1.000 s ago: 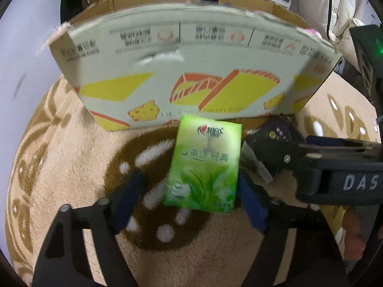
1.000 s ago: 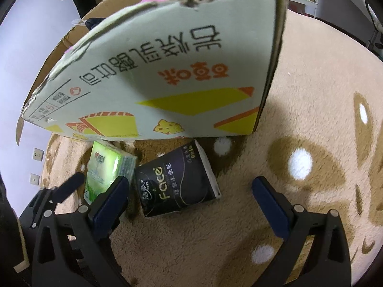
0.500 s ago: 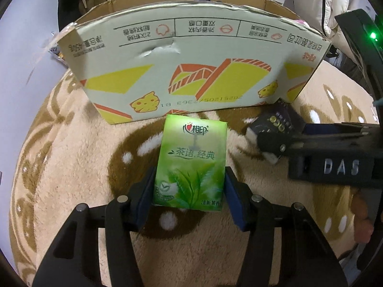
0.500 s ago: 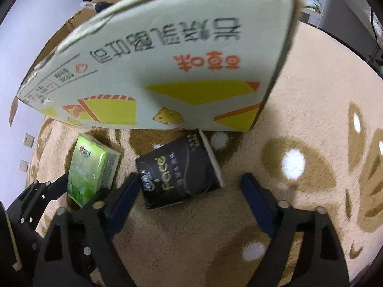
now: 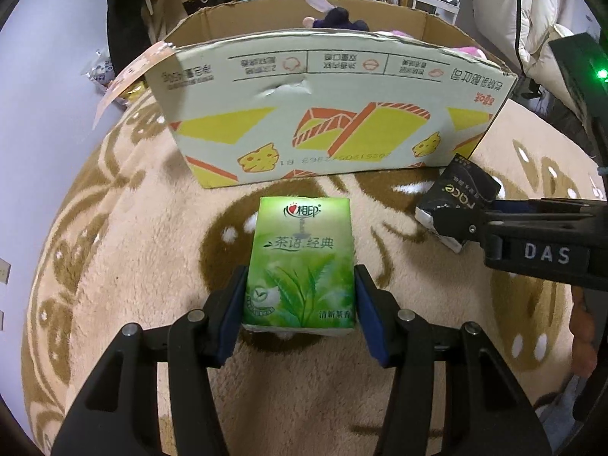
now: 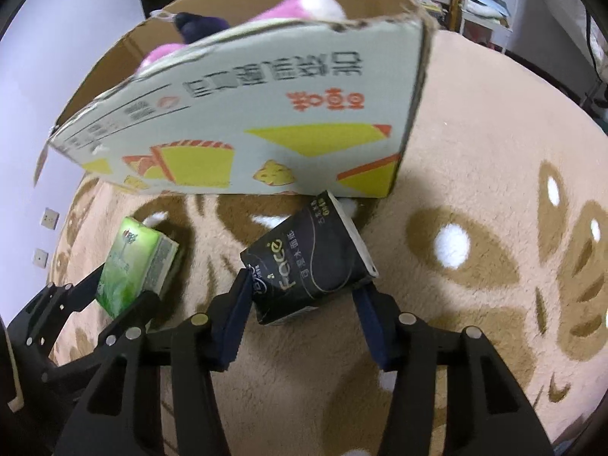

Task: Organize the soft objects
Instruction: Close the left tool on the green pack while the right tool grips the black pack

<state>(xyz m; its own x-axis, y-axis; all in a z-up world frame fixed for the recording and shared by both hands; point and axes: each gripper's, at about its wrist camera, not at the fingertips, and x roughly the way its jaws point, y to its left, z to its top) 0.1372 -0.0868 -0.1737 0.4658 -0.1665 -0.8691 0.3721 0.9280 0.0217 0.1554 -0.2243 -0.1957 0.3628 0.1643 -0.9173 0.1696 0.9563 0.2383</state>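
Observation:
A green tissue pack sits between the blue pads of my left gripper, which is shut on its near end; it also shows in the right wrist view. A black tissue pack is clamped between the pads of my right gripper; it also shows in the left wrist view. Both packs are held just in front of an open cardboard box that holds pink and dark plush toys.
A beige and brown fluffy rug covers the floor. The box stands just behind both packs. Clothes, shelves and bedding stand beyond the box. A purple wall is at the left.
Both grippers closed from open onto their packs: left on the green one, right on the black one. Both views now sit higher, showing the inside of the box.

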